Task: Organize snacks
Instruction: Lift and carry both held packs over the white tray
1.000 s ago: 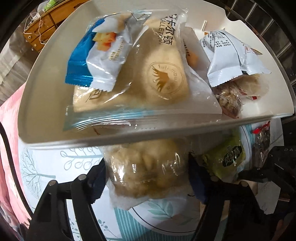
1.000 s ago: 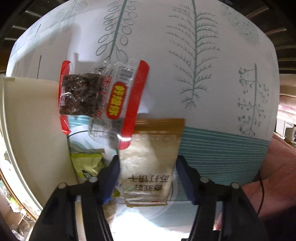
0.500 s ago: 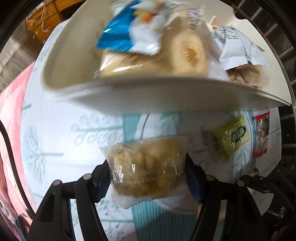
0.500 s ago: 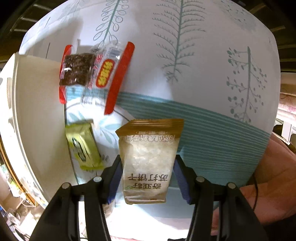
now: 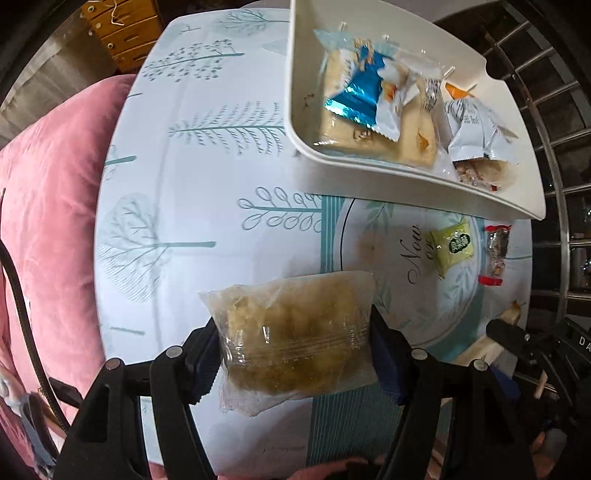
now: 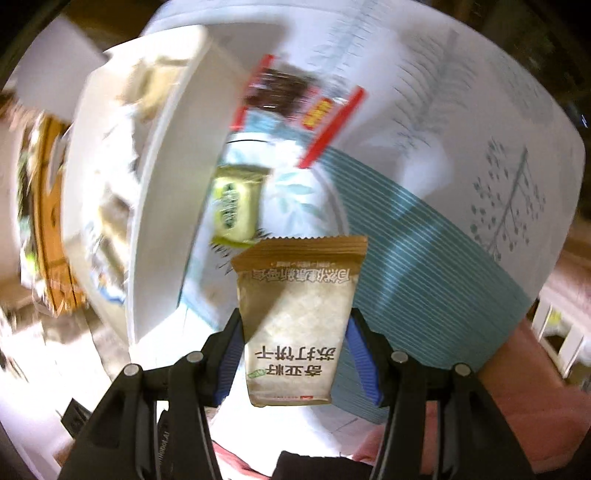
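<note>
Beside the tray (image 5: 369, 177): green packet (image 5: 452, 245); red-edged packet (image 5: 496, 254).

Round worktop, pink cushion, wooden drawers

My worktop (image 5: 192, 177) wears a pale cloth printed with teal trees and stripes. A pink cushion (image 5: 48, 206) fills the left of my left view, a wooden chest of drawers (image 5: 122, 33) sits at the upper left, and dark metal bars (image 5: 561, 206) run down the right edge. Daylight glares off the cloth.
</note>
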Demonstrator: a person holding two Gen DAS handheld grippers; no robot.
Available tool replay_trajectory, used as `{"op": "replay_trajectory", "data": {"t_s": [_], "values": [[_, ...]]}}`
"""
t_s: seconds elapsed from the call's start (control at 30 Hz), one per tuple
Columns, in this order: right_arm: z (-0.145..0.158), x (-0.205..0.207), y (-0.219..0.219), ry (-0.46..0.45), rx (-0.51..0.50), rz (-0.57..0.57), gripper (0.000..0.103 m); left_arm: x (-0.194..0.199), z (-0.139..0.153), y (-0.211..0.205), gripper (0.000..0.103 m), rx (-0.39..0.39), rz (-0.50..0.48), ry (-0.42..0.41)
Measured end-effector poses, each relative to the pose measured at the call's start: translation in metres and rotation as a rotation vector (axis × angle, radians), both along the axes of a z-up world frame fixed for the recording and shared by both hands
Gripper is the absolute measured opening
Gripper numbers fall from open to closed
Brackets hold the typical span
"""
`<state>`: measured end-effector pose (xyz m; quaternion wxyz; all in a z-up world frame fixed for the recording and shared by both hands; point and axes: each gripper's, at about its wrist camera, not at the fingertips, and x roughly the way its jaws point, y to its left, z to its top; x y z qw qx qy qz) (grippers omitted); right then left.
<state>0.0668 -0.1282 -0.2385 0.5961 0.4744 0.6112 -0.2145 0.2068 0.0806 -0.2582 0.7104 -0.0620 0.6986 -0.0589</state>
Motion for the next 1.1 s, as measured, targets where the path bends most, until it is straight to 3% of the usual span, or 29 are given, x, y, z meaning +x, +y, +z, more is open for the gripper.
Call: {"op": "replay_trajectory", "data": {"t_s": [0.13,0.37,0.5,0.7,0.9,1.1], "values": [[0.023,0.019,0.012,-0.078,-0.060,0.131,0.055,0.001,0.026,0.017,0.068,-0.031,0.029,0.008],[0.051,0.049,0.021,-0.207,-0.124,0.334,0.055,0.023,0.073,0.027,0.069,-0.077,0.026,-0.069],[0.051,0.072,0.005,-0.267,-0.156,0.412,0.055,0.038,0.096,0.024,0.069,-0.098,0.032,-0.093],[0.085,0.081,-0.020,-0.405,-0.261,0.524,0.055,0.061,0.124,0.004,0.069,-0.129,0.012,-0.162],[0.105,0.096,-0.044,-0.557,-0.325,0.534,0.055,0.081,0.129,-0.020,0.069,-0.133,-0.007,-0.194],[0.099,0.113,-0.068,-0.624,-0.349,0.510,0.055,0.098,0.119,-0.037,0.069,-0.165,-0.010,-0.240]]}}
